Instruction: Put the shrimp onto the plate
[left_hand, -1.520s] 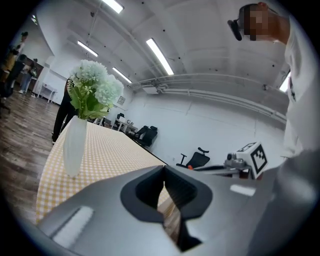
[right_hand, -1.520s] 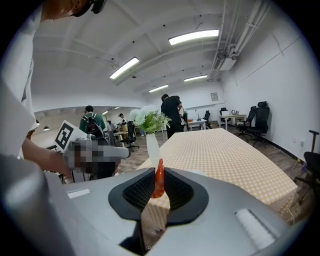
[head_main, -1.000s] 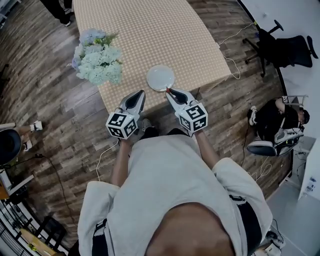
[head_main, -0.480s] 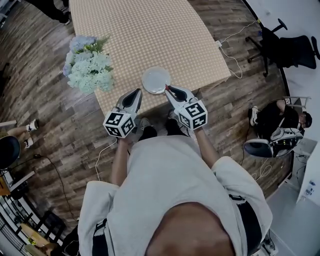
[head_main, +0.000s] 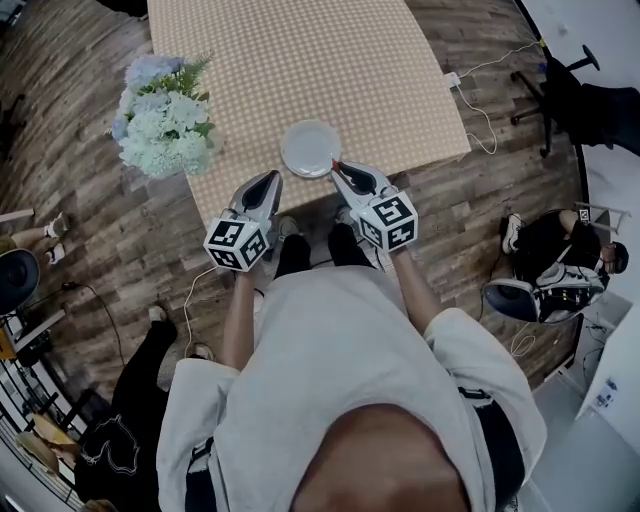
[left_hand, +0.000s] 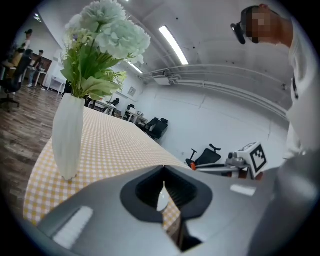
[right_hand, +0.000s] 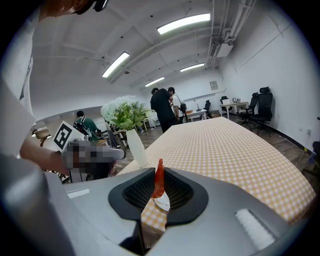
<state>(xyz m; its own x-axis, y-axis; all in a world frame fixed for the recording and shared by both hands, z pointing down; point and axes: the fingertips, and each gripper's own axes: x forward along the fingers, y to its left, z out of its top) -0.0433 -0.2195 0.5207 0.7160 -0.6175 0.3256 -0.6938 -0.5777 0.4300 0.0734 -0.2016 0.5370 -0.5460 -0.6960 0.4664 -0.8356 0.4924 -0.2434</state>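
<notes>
Between the jaws of the right claw (right_hand: 159, 169) the shrimp (right_hand: 159, 180) is held in a narrow pinch. Its long axis is upright, and the red tail is pointed up past the tips. Just beyond and below it the plate (right_hand: 162, 201) is seen through the gap. The shrimp is therefore judged to hang at the plate's near right rim, not yet over its middle and not yet set down.

A short carry forward over the plate, then a lowering, would be called for before the jaws are parted. The right claw is plainly the nearer of the two to the plate.

At the plate's near left the left claw (left_hand: 163, 167) is seen with its tips closed together on nothing (only a sliver of plate shows through its hollow).

Only the head view gives the wider layout. The plate is shown bare, close to the near edge of the table (head_main: 380, 80), with flowers (head_main: 165, 115) well apart to the plate's left. The shrimp's upright pose is given by the right gripper view alone; the head view yields no more than a red speck.
</notes>
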